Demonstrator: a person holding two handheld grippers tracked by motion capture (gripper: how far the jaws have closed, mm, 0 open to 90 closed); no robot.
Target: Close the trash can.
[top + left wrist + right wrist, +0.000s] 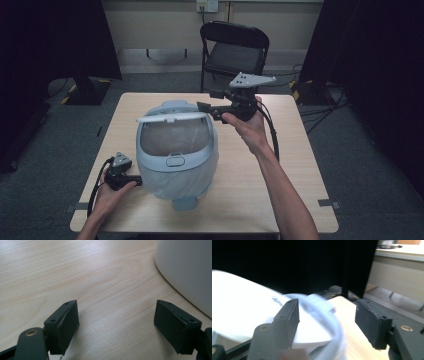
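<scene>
The pale blue-grey appliance stood mid-table, clear lid raised. High view: right gripper hovered at the lid's right end; left gripper rested beside the body's lower left. Right gripper view was blurred: jaws apart, lid rim between them, contact unclear. Left gripper view: jaws wide over bare wood, the appliance's wall cut off at right.
</scene>
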